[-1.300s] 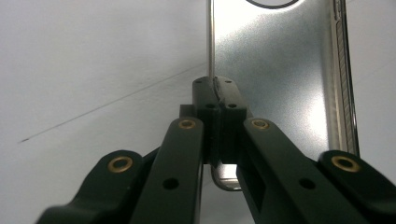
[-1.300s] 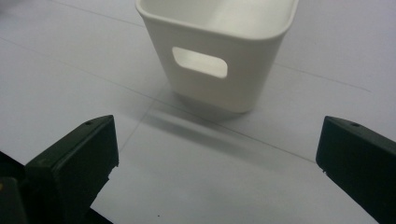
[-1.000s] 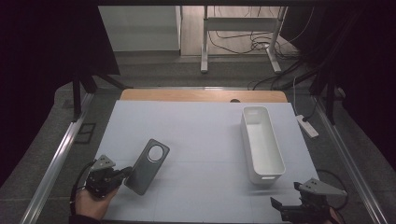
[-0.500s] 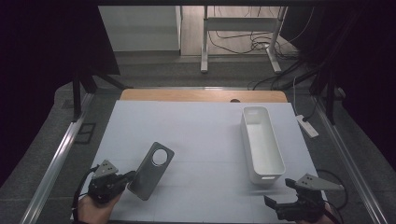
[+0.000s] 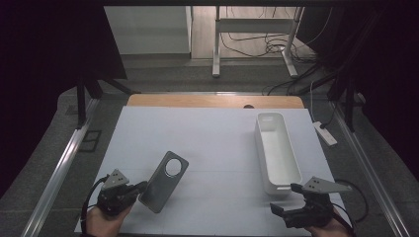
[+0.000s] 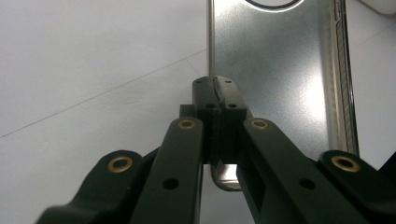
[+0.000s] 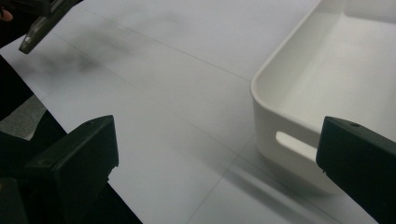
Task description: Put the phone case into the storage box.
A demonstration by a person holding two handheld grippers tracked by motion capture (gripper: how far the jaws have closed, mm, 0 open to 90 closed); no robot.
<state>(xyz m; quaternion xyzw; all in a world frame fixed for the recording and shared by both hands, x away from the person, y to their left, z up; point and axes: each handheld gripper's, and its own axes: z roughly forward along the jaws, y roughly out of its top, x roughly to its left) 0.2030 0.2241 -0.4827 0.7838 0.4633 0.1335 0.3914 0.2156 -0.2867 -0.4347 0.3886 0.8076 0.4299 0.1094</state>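
A grey phone case (image 5: 165, 180) with a round camera hole lies tilted at the near left of the white table (image 5: 212, 138). My left gripper (image 5: 142, 188) is shut on its near edge. In the left gripper view the jaws meet on the case's rim (image 6: 275, 70), with the left gripper (image 6: 216, 91) pinching it. A long white tray (image 5: 260, 143) stands at the right, with nothing in it. My right gripper (image 5: 285, 198) hovers open just before the tray's near end. In the right gripper view the tray (image 7: 327, 70) sits ahead and to the right of the right gripper (image 7: 215, 154), whose jaws stand wide apart.
A wooden strip (image 5: 212, 101) runs along the table's far edge. A white power strip (image 5: 325, 133) lies on the floor to the right of the table, and metal rails (image 5: 64, 163) flank both sides. Cables trail on the floor behind.
My right gripper has moved left and a little up, closer to the tray's near end. The left gripper and the case have barely shifted.
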